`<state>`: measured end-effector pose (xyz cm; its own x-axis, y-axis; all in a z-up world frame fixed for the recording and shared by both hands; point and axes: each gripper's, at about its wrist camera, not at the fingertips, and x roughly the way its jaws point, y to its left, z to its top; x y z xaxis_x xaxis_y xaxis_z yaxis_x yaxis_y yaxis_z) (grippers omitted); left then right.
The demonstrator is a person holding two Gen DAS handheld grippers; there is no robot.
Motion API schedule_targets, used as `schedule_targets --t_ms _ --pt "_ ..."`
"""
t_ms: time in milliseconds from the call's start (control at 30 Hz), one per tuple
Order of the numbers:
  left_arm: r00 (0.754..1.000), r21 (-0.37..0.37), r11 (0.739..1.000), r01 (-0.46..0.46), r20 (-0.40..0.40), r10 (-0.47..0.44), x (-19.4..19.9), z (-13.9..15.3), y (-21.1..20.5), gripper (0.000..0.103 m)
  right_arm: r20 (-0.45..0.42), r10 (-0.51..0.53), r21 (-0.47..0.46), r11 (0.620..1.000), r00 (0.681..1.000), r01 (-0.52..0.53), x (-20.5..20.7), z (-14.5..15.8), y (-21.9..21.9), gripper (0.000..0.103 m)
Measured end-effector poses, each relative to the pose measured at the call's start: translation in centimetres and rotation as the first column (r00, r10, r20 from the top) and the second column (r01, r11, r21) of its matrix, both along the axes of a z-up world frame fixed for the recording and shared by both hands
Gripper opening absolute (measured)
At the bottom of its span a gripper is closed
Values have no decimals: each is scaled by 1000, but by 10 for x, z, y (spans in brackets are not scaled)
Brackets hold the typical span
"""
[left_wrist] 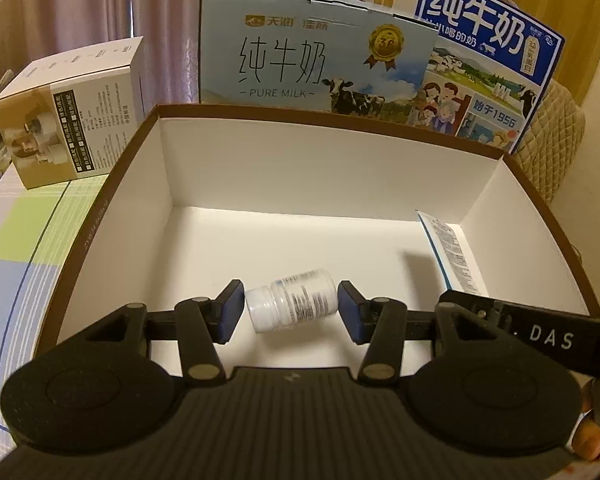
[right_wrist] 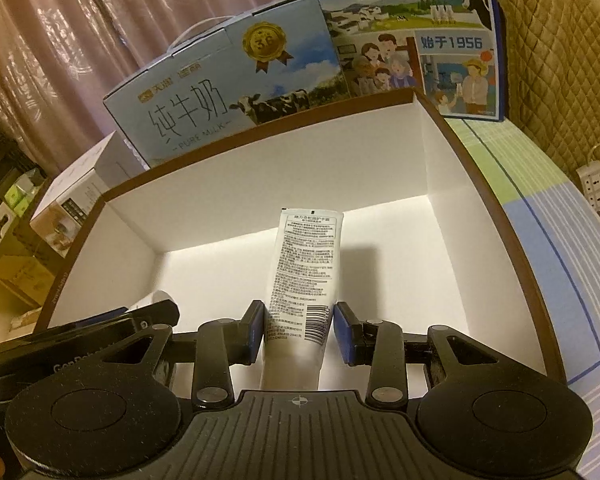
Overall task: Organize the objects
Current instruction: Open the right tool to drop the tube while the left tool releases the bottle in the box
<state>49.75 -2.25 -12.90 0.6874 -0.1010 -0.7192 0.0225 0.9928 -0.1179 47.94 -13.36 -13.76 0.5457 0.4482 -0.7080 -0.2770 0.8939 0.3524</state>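
White-walled, brown-rimmed box (left_wrist: 332, 120); pale checked tablecloth (left_wrist: 28, 240).

Your left wrist view looks forward and down along its fingers (left_wrist: 232, 312) into the open box (left_wrist: 324, 120) from close above its near edge, the far wall crossing mid-frame. Your right wrist view looks likewise from the near edge, angled slightly leftward. Both share the box interior, the light-blue milk carton (left_wrist: 300, 52) and the dark-blue carton (right_wrist: 412, 32) in the upper frame.

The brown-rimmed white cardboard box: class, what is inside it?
A small white-capped plastic bottle and a white printed tube. The box floor nearest the cameras is hidden behind both grippers' bodies.
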Motion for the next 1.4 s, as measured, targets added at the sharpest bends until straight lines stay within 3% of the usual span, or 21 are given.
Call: schedule_targets --t_ms 167,800,967,1400 --pt "1000 1 1000 -4 4 4 0 2 1 61 3 -9 8 1000 1000 9 0 1 -2 34" --pt "1000 0 1000 8 -3 -8 0 2 2 74 -2 -57 58 997 998 57 3 -1 -9 37" --pt "1000 0 1000 8 -4 -8 0 2 3 77 13 -54 64 997 998 53 3 4 -11 47" --pt "1000 1 1000 10 -17 -10 0 1 5 79 3 -53 48 997 999 53 3 2 -12 51"
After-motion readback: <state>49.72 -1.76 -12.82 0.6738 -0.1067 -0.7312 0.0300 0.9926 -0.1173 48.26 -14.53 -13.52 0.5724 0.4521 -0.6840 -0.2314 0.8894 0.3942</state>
